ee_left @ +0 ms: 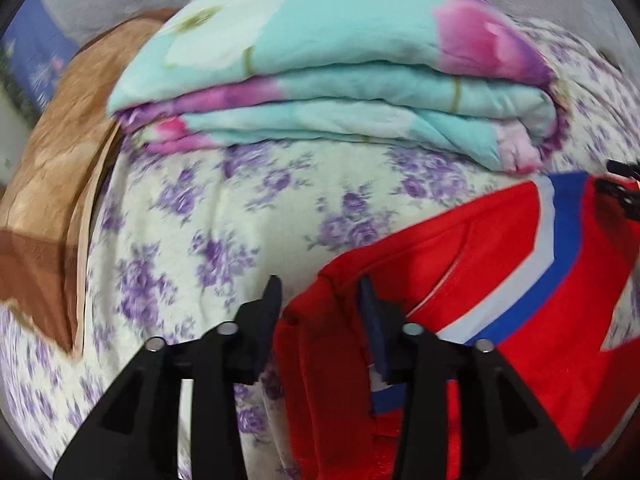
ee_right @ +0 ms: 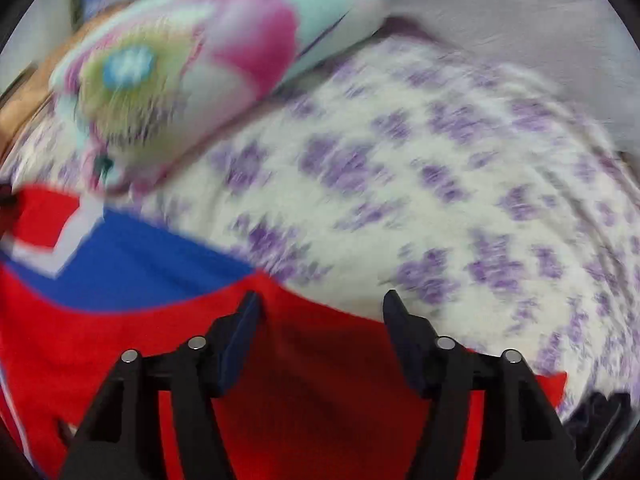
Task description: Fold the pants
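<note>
Pants (ee_left: 500,264) on floral bedsheet (ee_left: 240,216) | left hand-held gripper (ee_left: 320,292) apart, straddling red fabric | right hand-held gripper (ee_right: 322,306) apart over pants

Motion blur smeared the right wrist view, so the folded quilt (ee_right: 180,64) and the bedsheet (ee_right: 440,184) lost their flower detail; the red pants (ee_right: 320,380) ran off the bottom edge, and a dark shape (ee_right: 600,412) at lower right was unreadable

1 pr red pants (ee_left: 500,248) on floral bedsheet (ee_left: 248,208), 1 folded turquoise quilt (ee_left: 320,80) behind pants, 1 tan pillow (ee_left: 52,152) left of quilt, 2 grippers, left gripper (ee_left: 318,292), right gripper (ee_right: 322,304)
</note>
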Action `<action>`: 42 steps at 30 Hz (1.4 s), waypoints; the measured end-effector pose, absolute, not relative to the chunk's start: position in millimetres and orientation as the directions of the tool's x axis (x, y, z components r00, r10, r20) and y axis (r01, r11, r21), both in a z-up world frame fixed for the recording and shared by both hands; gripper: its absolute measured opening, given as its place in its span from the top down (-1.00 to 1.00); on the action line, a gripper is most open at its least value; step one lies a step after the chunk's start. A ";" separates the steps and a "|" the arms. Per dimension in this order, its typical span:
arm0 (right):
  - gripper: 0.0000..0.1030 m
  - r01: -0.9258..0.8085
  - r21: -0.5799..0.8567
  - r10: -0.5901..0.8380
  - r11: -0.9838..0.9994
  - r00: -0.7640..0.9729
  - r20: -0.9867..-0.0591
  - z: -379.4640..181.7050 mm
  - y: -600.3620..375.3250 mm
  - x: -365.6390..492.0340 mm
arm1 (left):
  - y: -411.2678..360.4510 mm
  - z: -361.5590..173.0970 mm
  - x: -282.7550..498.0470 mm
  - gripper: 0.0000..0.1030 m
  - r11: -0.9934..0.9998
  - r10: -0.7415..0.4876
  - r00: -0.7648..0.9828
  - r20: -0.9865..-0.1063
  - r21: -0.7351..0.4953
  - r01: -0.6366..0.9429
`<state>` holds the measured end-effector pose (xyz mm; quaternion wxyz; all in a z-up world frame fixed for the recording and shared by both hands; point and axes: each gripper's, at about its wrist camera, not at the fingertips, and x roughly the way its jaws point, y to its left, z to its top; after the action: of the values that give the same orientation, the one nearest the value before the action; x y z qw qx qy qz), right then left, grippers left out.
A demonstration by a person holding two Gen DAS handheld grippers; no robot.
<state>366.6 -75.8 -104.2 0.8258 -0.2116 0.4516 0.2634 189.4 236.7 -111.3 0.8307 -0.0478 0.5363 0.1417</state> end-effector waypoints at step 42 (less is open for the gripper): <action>-0.47 -0.272 0.094 0.181 0.958 0.314 -0.932 -102.3 -356.4 138.1 | 104.7 -145.9 44.0 -0.84 0.935 0.084 0.339 -0.937 -0.044 -0.352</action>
<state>138.1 -356.4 -102.3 0.8096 -0.0401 0.5688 0.1398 44.0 104.7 -145.9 0.8094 -0.1200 0.5589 0.1348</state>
